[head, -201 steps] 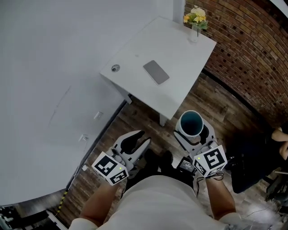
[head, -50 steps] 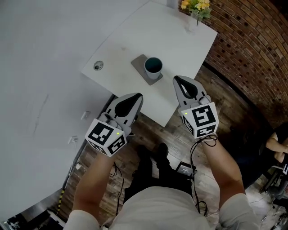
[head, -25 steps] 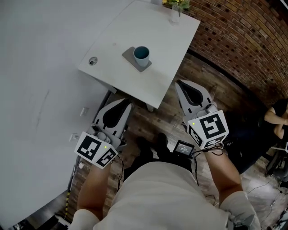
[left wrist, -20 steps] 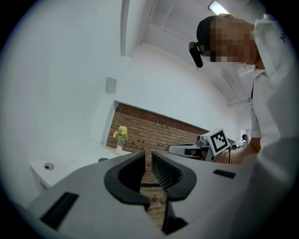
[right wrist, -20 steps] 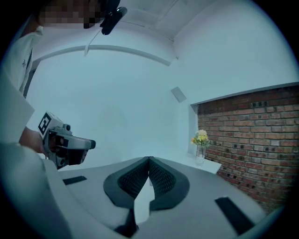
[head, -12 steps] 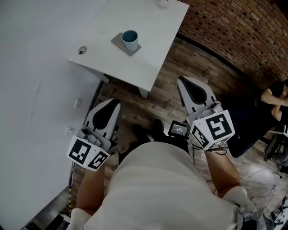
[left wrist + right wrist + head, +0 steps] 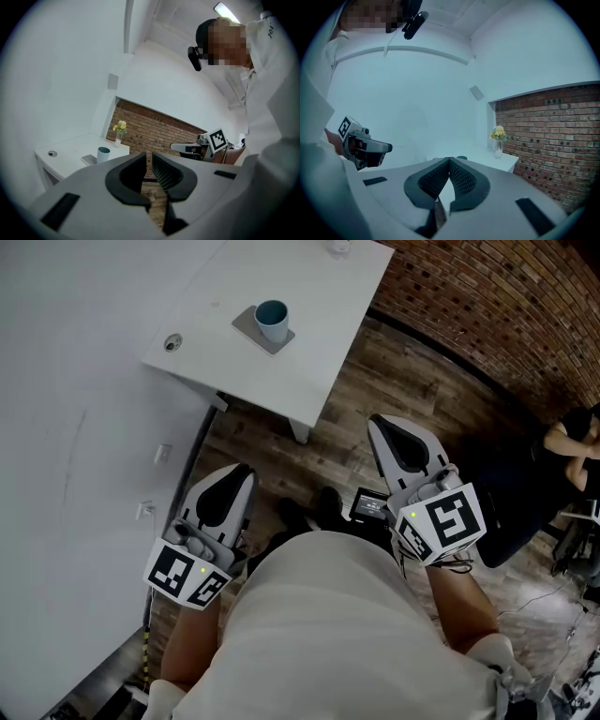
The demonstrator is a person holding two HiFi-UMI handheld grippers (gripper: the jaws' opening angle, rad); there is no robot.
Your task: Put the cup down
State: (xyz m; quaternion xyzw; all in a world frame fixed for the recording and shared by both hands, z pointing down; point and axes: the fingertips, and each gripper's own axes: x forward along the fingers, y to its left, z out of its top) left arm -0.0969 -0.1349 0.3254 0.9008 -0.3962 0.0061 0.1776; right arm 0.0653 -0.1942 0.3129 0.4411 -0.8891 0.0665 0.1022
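Note:
A teal-lined white cup (image 7: 272,320) stands upright on a grey coaster (image 7: 253,331) on the white table (image 7: 319,296), far ahead of both grippers. In the left gripper view the cup (image 7: 103,154) shows small at the left, on the table (image 7: 70,152). My left gripper (image 7: 238,472) hangs low over the wooden floor, its jaws a narrow slit apart with nothing between them (image 7: 146,158). Beside my body, my right gripper (image 7: 379,424) is shut and empty (image 7: 449,161).
A vase of yellow flowers (image 7: 119,129) stands at the table's far corner. A round grommet (image 7: 172,342) is set in the table's near left. A brick wall (image 7: 487,306) runs at the right, a white wall at the left. A seated person (image 7: 574,442) is at the right edge. A black device (image 7: 372,507) lies near my feet.
The view has drawn back from the table, so the cup and coaster sit higher and farther. Both grippers have come down and closer to my body. The cup has stayed on its coaster.

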